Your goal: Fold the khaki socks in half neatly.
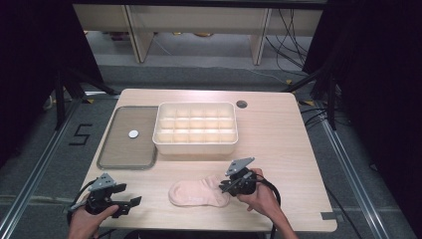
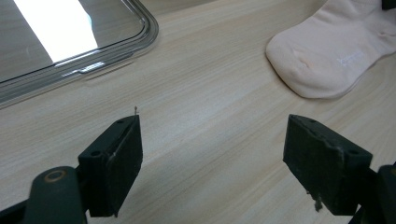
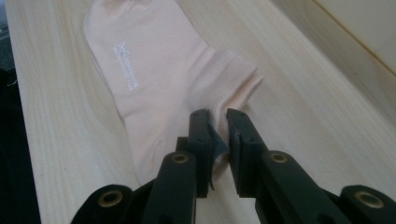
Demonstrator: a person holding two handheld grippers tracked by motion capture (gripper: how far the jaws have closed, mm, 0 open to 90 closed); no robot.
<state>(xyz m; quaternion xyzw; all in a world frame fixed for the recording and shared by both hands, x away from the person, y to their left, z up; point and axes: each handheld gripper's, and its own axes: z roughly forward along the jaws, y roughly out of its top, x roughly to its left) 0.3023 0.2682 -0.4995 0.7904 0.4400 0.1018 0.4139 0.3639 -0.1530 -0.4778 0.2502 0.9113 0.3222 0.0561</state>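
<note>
A pale pink ankle sock (image 1: 194, 194) lies flat near the table's front edge. In the right gripper view the sock (image 3: 149, 74) stretches away from the jaws, and its ribbed cuff is pinched between the tips. My right gripper (image 1: 226, 186) (image 3: 217, 114) sits at the sock's right end, its jaws drawn close together on the cuff. My left gripper (image 1: 128, 204) rests at the front left corner with its jaws wide apart. From the left gripper (image 2: 212, 135) there is bare wood between the pads, and the sock's toe (image 2: 331, 51) lies farther off at the upper right.
A cream box with several compartments (image 1: 196, 147) stands at mid-table. Left of it lies a clear tray lid (image 1: 124, 159) (image 2: 93, 65) with a small white disc (image 1: 133, 133) on it. A cable hole (image 1: 242, 104) sits near the back edge. A person's hands hold both grippers.
</note>
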